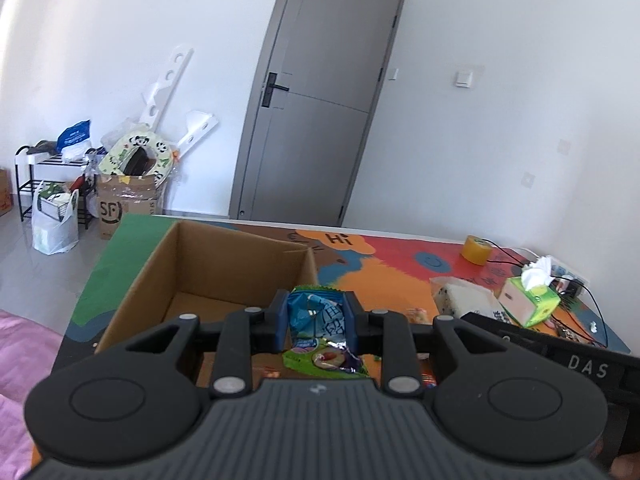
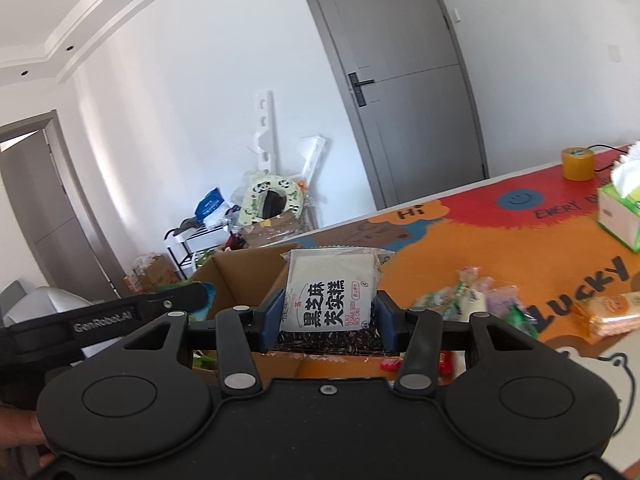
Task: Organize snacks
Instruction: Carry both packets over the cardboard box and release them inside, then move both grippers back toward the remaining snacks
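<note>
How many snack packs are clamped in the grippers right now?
2. A blue-green snack packet in the left gripper, a black sesame rice cake pack in the right gripper, both near the cardboard box.

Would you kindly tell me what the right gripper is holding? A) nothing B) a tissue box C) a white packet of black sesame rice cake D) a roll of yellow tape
C: the right gripper clamps the white rice cake packet between its blue fingers.
</note>
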A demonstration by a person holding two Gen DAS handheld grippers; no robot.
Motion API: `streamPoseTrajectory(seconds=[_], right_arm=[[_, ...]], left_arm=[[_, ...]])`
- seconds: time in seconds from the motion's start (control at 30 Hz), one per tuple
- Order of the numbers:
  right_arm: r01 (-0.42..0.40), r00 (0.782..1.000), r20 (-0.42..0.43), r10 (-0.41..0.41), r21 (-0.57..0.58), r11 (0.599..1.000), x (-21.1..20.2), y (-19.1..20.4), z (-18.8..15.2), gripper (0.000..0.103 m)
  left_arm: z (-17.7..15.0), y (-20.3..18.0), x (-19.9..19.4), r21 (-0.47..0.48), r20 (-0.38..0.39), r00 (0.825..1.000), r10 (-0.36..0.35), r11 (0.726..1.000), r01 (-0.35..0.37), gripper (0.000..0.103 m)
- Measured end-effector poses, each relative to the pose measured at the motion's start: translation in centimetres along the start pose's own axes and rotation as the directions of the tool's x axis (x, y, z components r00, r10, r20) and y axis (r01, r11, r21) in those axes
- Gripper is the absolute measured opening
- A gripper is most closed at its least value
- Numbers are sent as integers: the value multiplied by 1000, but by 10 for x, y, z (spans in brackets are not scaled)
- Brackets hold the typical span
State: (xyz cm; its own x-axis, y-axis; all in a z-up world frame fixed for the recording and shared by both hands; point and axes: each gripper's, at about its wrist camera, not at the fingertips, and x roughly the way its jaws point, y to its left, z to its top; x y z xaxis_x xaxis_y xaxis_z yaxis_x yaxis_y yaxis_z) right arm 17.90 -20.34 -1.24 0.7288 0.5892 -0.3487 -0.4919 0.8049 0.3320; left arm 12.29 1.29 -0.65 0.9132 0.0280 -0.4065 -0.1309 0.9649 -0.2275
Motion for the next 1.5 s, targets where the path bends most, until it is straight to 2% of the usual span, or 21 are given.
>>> streamPoseTrajectory(seconds=[0.4,0.57,0.8,0.87,0.9,0.97,1.13,1.27,1.5], right_arm=[[-54,998,-39,53,-42,998,35,36,4,47],[-86,995,-49,83,-59,995,49,56,6,47],[-152,987,-60,149,-54,987,62,76,10,48],[-170,984,-62,167,-52,984,63,79,11,53],[-173,984,-57,170,-52,984,61,80,11,63],[-164,986,-40,162,-54,985,56,79,11,70],[-131,991,-40,130,-26,991,42,62,9,70],[-97,995,-30,96,-15,995,28,46,6,76],[-48,999,-17,48,17,999,7,21,2,84]], left_arm=[[5,45,13,-60,-4,997,80,995,-80,28],[9,65,12,-101,-16,994,111,989,-113,40],[16,79,-9,-117,9,989,146,983,-144,57],[15,79,-12,-122,6,987,158,980,-156,61],[15,80,-14,-121,2,987,164,979,-162,64],[13,77,-15,-117,0,986,169,979,-168,70],[10,66,-16,-108,8,985,172,979,-170,80],[7,51,-17,-86,12,989,150,985,-148,88],[3,23,-16,-36,10,994,105,994,-105,92]])
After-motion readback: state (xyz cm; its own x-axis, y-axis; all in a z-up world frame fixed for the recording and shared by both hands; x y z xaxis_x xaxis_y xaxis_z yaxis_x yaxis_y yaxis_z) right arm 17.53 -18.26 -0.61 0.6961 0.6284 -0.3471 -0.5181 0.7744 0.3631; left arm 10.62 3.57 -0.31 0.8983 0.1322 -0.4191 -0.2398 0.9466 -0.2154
